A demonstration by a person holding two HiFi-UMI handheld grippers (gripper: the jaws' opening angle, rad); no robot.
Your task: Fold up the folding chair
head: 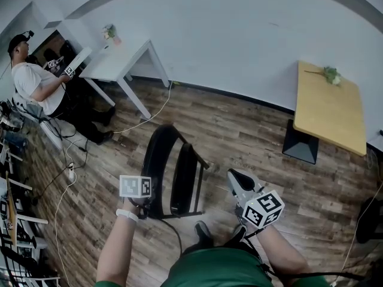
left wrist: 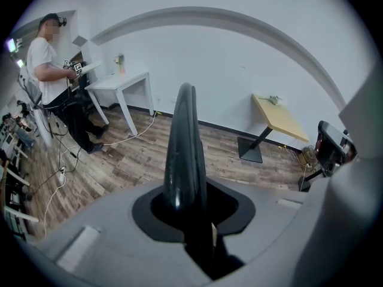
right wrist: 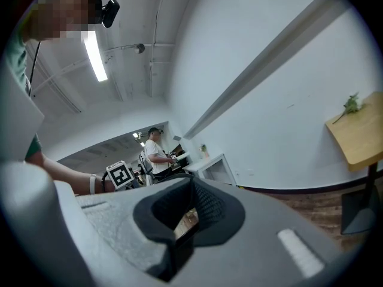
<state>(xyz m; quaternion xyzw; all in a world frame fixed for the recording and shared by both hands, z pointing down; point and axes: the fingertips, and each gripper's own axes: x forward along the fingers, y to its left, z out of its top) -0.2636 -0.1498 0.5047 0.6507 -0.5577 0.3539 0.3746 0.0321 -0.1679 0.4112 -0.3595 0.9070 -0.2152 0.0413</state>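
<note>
The black folding chair [head: 173, 175] stands on the wood floor just in front of me, its seat tipped up close to the backrest. My left gripper [head: 146, 199] points steeply down and is shut on the chair's top rail. In the left gripper view that black rail [left wrist: 184, 142] rises straight out from between the pads of the left gripper [left wrist: 188, 220]. My right gripper [head: 239, 184] hovers to the right of the chair, apart from it. In its own view the right gripper [right wrist: 185, 220] is shut with nothing between the jaws.
A white table [head: 119, 61] and a person [head: 36, 79] are at the far left, with cables [head: 143, 121] across the floor. A wooden table [head: 329, 109] with a small plant [head: 331, 73] stands at the right wall on a black base [head: 299, 145]. Racks line the left edge.
</note>
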